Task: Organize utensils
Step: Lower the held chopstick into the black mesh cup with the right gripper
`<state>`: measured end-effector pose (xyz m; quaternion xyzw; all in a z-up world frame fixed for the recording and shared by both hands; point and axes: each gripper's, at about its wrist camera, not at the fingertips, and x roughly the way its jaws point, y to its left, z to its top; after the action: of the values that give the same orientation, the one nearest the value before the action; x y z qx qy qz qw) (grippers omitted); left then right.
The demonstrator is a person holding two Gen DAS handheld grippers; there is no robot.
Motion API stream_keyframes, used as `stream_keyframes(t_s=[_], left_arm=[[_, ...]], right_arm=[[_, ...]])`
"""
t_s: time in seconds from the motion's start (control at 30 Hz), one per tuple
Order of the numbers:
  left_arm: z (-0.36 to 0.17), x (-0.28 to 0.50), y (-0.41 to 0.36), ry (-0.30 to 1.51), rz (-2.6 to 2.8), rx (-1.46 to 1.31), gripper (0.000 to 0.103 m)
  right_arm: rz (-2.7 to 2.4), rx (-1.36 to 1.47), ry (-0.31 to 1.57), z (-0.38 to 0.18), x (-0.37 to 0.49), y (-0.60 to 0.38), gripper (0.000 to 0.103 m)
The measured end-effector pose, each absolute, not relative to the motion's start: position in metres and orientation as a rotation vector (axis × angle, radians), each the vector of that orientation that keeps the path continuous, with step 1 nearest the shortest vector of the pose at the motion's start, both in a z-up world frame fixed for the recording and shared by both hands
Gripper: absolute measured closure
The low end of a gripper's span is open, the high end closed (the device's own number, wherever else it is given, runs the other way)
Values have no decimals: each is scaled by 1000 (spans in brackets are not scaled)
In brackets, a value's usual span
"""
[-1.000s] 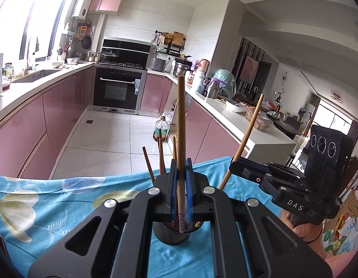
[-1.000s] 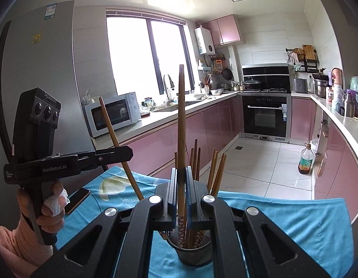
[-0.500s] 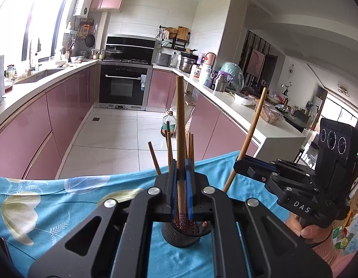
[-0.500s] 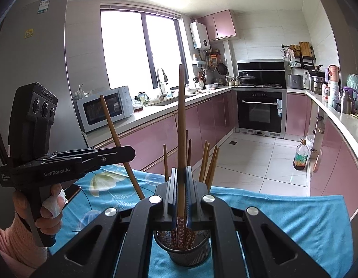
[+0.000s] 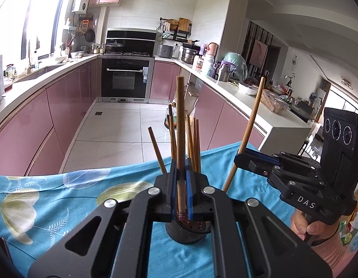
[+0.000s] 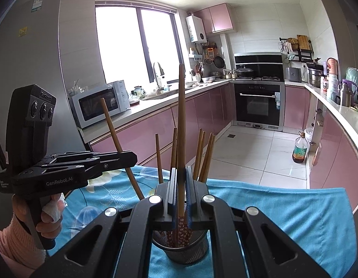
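Black gripper linkages fill the lower part of both wrist views. In the left wrist view the left gripper (image 5: pixel 180 178) has its blue-padded jaws pressed together on a wooden chopstick (image 5: pixel 180 125), which stands nearly upright with its patterned lower end reaching into the mouth of a dark mesh utensil holder (image 5: pixel 187 232) directly below, at six o'clock from the jaws. At about three o'clock in that view the right gripper (image 5: pixel 242 156) comes in from the side, carried by a hand (image 5: pixel 314 228) with a pink sleeve, and it clamps a second chopstick (image 5: pixel 254 120) that leans toward one o'clock.

From the right wrist view, that same right gripper (image 6: pixel 180 180) is closed on its chopstick (image 6: pixel 181 120), whose flowered tip sits inside the holder (image 6: pixel 181 250). At nine o'clock the left gripper (image 6: pixel 132 158) and the person's other hand (image 6: pixel 50 217) show, its chopstick (image 6: pixel 114 136) slanting toward eleven o'clock.

More chopsticks (image 5: pixel 193 143) already stand in the holder, fanning out past the jaws toward twelve o'clock. The holder rests on a turquoise cloth (image 5: pixel 63 199) printed with pale flowers.

Beyond the cloth's far edge lies a white tiled floor (image 5: pixel 118 129) with an oil bottle (image 6: pixel 300 149) standing at three o'clock in the right view. Pink cabinets (image 5: pixel 70 99) run along both sides, a microwave (image 6: pixel 101 105) sits on the counter at ten o'clock in the right view, and a black oven (image 5: pixel 125 80) closes the far end at twelve o'clock.
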<state>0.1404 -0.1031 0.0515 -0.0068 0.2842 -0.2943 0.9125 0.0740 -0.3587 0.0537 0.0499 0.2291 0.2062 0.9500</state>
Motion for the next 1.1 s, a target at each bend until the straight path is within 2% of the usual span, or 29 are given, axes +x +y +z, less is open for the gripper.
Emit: stream_keyframes(t_s=[1.1], left_arm=[[27, 162, -121, 652, -591, 41, 96]], right_arm=[[413, 117, 544, 30, 91, -362, 97]])
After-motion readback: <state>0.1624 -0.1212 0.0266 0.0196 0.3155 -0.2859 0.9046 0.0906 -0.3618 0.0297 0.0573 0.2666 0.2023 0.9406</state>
